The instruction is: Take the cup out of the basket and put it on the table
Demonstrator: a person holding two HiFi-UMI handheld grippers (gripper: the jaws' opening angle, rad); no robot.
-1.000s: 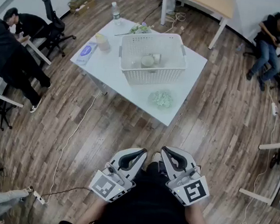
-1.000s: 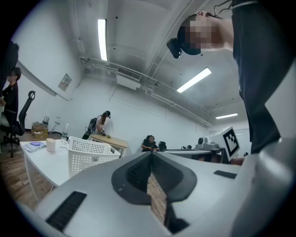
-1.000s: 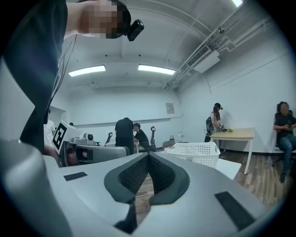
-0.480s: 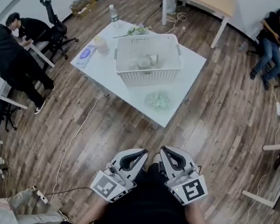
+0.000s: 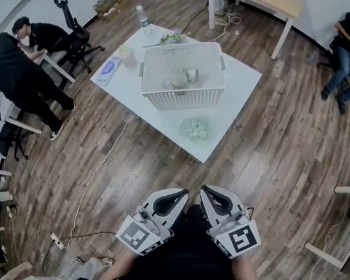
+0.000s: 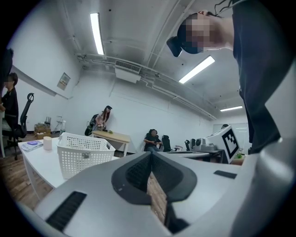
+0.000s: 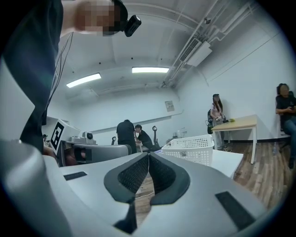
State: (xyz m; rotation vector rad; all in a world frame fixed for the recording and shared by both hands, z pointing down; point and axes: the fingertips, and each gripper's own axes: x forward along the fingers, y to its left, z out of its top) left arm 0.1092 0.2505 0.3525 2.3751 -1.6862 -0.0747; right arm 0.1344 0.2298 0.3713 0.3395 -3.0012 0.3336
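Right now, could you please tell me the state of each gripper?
Left gripper: shut, holding nothing.
Right gripper: shut, holding nothing.

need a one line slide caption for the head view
Left gripper and right gripper, shut and empty, short of the table; cup lies in the basket.

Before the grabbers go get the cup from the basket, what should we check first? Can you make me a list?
1. Left gripper empty: ok, jaws together on nothing.
2. Right gripper empty: ok, jaws together on nothing.
3. Cup in the basket: ok.
4. Cup standing upright: cannot tell, too small to see.
5. Bare spot on the table for the cup: ok, beside the basket.
6. Grippers near enough to reach: not ok, both hang over the floor, apart from the table.
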